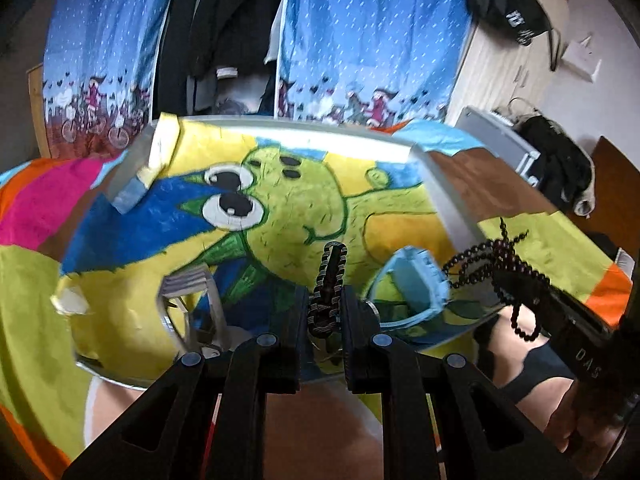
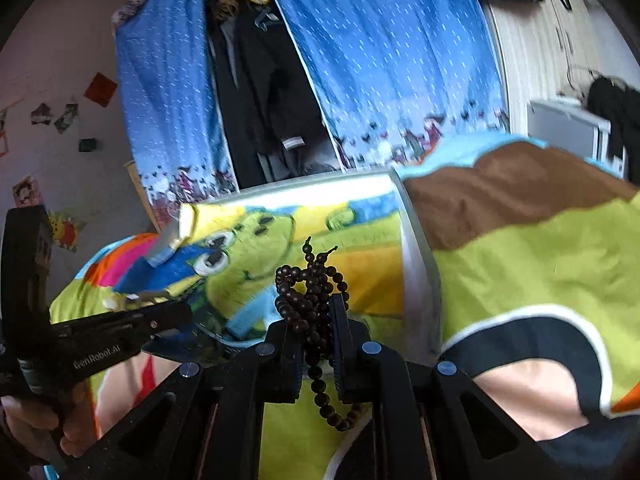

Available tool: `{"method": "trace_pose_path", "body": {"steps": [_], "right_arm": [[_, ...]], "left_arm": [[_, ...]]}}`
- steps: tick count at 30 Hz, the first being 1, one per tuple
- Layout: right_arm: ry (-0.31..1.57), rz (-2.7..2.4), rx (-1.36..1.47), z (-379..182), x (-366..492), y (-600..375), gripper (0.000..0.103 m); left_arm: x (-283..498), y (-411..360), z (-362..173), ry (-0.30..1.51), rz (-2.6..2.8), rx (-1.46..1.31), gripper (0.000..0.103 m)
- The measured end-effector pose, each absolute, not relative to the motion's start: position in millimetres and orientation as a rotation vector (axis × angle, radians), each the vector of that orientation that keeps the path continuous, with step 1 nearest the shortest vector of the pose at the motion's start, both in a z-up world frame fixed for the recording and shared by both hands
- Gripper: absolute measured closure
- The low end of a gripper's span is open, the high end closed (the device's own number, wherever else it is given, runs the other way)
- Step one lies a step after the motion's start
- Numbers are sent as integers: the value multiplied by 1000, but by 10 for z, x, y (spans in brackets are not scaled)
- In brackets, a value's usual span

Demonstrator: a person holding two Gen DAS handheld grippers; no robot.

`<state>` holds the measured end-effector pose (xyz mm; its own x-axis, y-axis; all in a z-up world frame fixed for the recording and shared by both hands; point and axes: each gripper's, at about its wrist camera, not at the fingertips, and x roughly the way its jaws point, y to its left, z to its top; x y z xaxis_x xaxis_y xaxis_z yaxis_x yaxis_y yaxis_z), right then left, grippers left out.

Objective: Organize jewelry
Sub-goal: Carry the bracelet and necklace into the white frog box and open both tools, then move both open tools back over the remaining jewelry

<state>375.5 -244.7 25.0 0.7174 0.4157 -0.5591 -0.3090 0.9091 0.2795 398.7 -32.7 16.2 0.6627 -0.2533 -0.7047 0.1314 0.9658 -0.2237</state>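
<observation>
Pinching beads (image 2: 308,300), right tongs (image 2: 318,344) hover over tray (image 2: 416,264).

A shallow tray (image 1: 448,196) lay on a bed's blanket (image 1: 36,320), tilted, with curtains (image 1: 360,40) hanging behind it at twelve o'clock. In the left wrist view, the left gripper (image 1: 325,312) sat at six o'clock over the tray's near edge, a chain-link bracelet (image 1: 329,280) standing upright between its fingers (image 1: 356,320). A small frame-like piece (image 1: 188,296) rested inside the tray at eight o'clock of the bracelet, and an open box (image 1: 416,280) lay at three o'clock. Farther right, the right gripper (image 1: 516,280) reached in from four o'clock, a bead strand (image 1: 480,258) draped around its tip. In the right wrist view, that strand (image 2: 310,304) was bunched between the fingers (image 2: 340,344), with the tray's right wall (image 2: 416,264) just beside it at two o'clock.
</observation>
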Motion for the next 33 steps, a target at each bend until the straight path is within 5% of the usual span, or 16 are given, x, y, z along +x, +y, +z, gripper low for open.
{"method": "trace_pose_path", "body": {"steps": [8, 11, 15, 27, 33], "right_arm": [[688, 393, 154, 109, 3748, -2481, 87], [692, 388, 145, 122, 3718, -2495, 78], [683, 381, 142, 186, 3621, -2546, 49], [578, 361, 153, 644, 3058, -2783, 4], [525, 354, 149, 899, 2647, -2798, 0]], "left_arm": [[4049, -304, 14, 852, -195, -157, 90], [4051, -318, 15, 872, -169, -146, 88], [4017, -291, 64, 890, -150, -173, 65], [3440, -318, 633, 747, -156, -189, 26], [2937, -316, 950, 654, -157, -164, 21]]}}
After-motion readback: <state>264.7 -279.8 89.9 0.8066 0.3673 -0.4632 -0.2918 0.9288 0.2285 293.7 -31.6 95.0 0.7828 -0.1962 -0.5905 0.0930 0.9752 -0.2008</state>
